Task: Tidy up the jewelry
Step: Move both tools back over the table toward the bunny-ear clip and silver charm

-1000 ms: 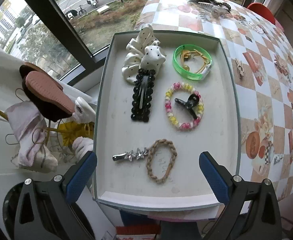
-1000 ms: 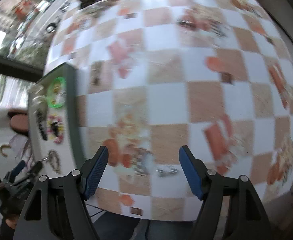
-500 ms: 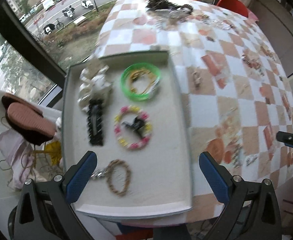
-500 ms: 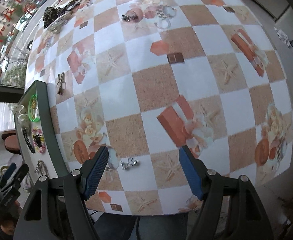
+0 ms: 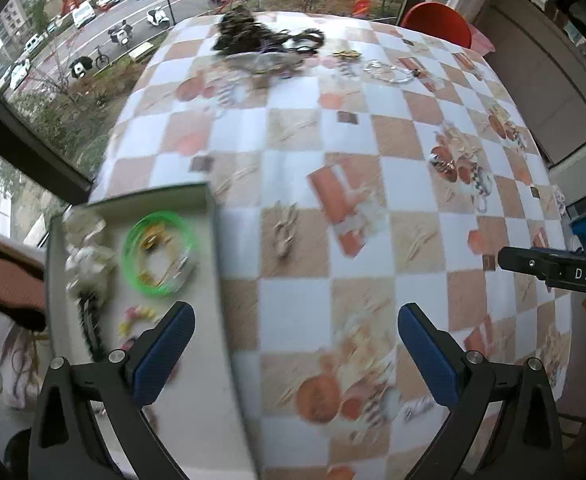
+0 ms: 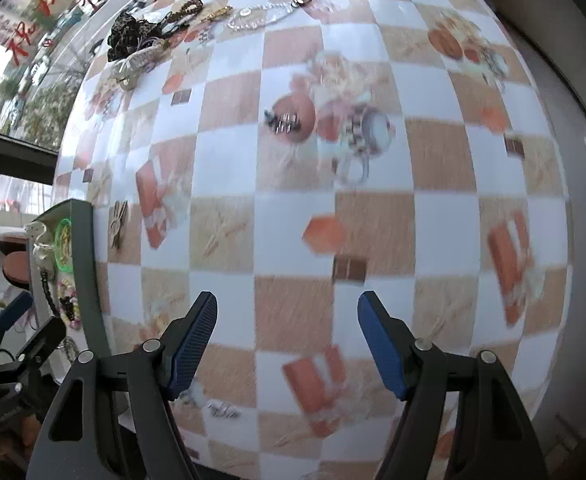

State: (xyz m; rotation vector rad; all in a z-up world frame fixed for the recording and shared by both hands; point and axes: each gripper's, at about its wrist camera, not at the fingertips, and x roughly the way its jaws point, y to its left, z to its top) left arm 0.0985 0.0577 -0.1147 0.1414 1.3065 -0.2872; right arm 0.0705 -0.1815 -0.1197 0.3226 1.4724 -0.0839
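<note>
A shallow grey tray (image 5: pixel 212 216) at the table's left edge holds a green bangle (image 5: pixel 157 256), a white polka-dot bow (image 5: pixel 87 256), a black clip and a beaded bracelet. It also shows in the right wrist view (image 6: pixel 85 248). My left gripper (image 5: pixel 295 354) is open and empty above the checkered table just right of the tray. My right gripper (image 6: pixel 287 344) is open and empty above the table's near part. Loose pieces lie on the table: a small clip (image 5: pixel 285 232), a silver clip (image 6: pixel 223 402), a dark clip (image 6: pixel 283 120), a watch (image 6: pixel 367 132).
A pile of dark chains and necklaces (image 5: pixel 261 46) lies at the table's far edge, by the window. A pearl bracelet (image 6: pixel 261 16) lies near it. A red chair (image 5: pixel 437 22) stands beyond the table. The right gripper's body (image 5: pixel 553 272) shows at the left view's right edge.
The left gripper has swung right, off the tray and over the table. The right gripper has moved forward over the table, so the silver clip now lies below its left finger.
</note>
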